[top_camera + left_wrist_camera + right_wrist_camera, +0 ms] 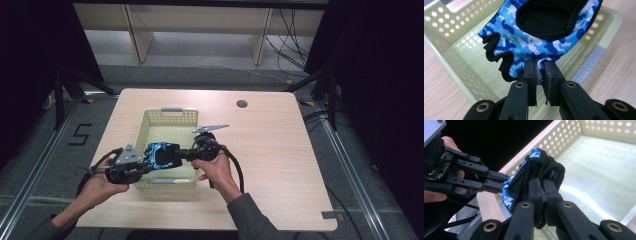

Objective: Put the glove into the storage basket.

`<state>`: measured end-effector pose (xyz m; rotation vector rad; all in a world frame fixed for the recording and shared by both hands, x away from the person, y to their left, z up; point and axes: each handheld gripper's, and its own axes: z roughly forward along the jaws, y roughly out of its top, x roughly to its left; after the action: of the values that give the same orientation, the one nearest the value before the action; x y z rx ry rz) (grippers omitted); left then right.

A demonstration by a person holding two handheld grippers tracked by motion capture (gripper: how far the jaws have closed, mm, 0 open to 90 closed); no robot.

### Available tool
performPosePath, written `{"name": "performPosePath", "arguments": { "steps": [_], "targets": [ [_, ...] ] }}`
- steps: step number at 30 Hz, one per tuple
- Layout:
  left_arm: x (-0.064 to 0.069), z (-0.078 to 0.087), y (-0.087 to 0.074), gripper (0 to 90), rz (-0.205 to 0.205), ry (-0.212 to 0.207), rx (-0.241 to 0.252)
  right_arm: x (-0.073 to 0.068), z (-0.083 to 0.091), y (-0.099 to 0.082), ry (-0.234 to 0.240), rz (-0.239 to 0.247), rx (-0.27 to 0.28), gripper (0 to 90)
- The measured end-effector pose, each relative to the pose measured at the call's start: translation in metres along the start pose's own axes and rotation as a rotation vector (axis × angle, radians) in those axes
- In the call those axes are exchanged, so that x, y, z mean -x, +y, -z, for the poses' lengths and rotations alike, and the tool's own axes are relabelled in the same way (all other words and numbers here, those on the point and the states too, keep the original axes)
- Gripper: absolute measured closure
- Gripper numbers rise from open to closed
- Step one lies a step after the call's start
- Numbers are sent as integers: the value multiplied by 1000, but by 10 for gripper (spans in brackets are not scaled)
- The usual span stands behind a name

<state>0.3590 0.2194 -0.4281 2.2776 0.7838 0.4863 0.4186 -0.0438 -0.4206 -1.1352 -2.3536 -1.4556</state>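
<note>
— Nearest, at the left: left gripper clamped on the blue camouflage glove, pinching a hem edge between closed jaws. See it in the left gripper view too?

— Yes — left gripper biting the glove, black finger stubs hanging at the left, pale green basket underneath.

— Further right?

— Right gripper closed on the glove's other end; bunched black fabric squeezed between the jaws of the right gripper in its own view. Glove held over the basket's near part, stretched between both grippers.

— Anything in the way?

— Basket's near rim just below the glove. Beyond, wooden table, with a round hole at the far right.
</note>
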Motion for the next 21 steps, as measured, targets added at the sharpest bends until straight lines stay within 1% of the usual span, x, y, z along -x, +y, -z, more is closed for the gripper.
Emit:
{"name": "performPosePath", "arguments": {
  "steps": [1,2,3,4,5,6,7,8,9,10,11,12,13,14,15,16,17,18,19,20,21],
  "targets": [
    [-2,-1,-1,807,0,0,-2,2,-3,0,-9,9,-1,871],
    [-4,-2,-1,806,3,-5,-8,1,-6,0,-18,-21,-13,871],
    [-4,-2,-1,805,3,-5,-8,4,-8,1,-9,-13,-14,871],
    [-8,-6,-3,804,4,-5,-21,6,-11,1,-5,-14,-14,871],
    [-8,-8,-4,804,19,-13,-22,6,-13,1,-25,-11,-26,871],
    [-10,-10,-5,803,14,-18,-23,8,-15,2,-37,-3,-28,871],
    [-10,-11,-5,802,32,-23,-25,8,-17,2,-40,-4,-36,871],
    [-11,-13,-6,802,33,-25,-27,9,-19,2,-39,-12,-48,871],
    [-12,-14,-7,800,51,-30,-33,10,-21,2,-50,-13,-58,871],
    [-13,-15,-7,798,43,-30,-38,11,-23,2,-60,-8,-69,871],
    [-14,-16,-7,796,45,-40,-47,11,-25,1,-68,-8,-80,871],
    [-15,-17,-7,795,49,-40,-48,12,-27,1,-71,-15,-93,870],
    [-16,-17,-7,794,56,-44,-49,13,-29,1,-74,-9,-102,871],
    [-17,-17,-7,794,46,-45,-49,13,-30,0,-86,-14,-110,870],
    [-17,-17,-7,789,64,-43,-51,13,-32,-1,-89,-14,-120,871],
    [-18,-17,-7,777,49,-63,-63,14,-34,-1,-86,-12,-128,870],
    [-18,-16,-6,761,58,-69,-72,13,-35,-2,-103,-1,-139,870],
    [-19,-15,-6,744,52,-58,-76,14,-36,-3,-109,0,-147,871],
    [-20,-15,-6,710,55,-44,-64,14,-37,-3,-118,2,-154,870],
    [-20,-13,-5,676,64,-55,-76,15,-38,-4,-124,0,-161,871],
    [-21,-12,-5,653,62,-68,-76,15,-39,-4,-128,-1,-165,871]
  ]
}}
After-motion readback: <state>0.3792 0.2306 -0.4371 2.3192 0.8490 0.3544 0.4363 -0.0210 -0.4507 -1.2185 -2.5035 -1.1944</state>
